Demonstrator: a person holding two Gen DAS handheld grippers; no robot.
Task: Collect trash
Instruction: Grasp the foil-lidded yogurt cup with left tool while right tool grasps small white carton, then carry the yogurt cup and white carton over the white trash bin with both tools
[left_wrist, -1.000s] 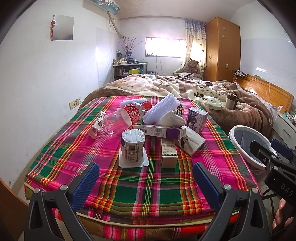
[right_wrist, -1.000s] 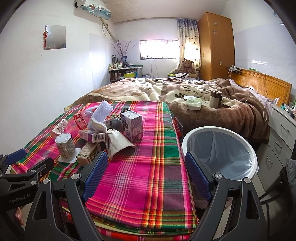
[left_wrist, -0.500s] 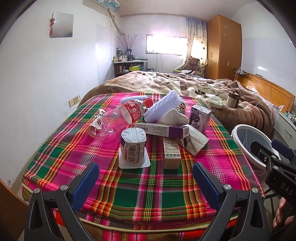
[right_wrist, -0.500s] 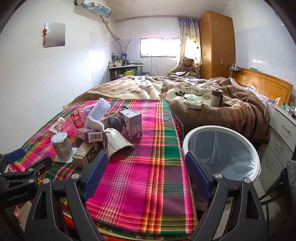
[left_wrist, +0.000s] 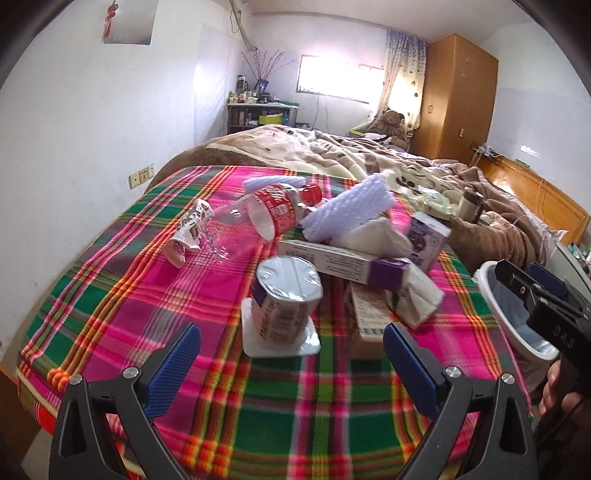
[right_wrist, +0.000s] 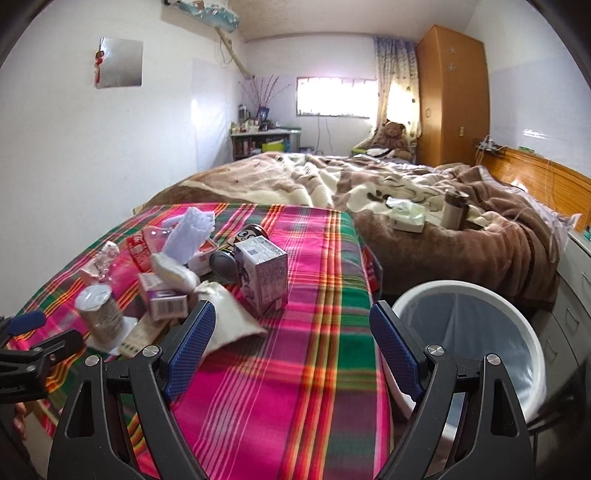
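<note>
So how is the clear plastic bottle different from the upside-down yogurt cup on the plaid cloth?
The bottle lies on its side; the cup stands upside down on its square lid. The bottle is see-through with a red label and red cap; the cup is opaque, with a printed label and a silvery base on top. The bottle sits farther back against the pile; the cup stands nearest the left tool. Both rest on the plaid cloth, untouched.
</note>
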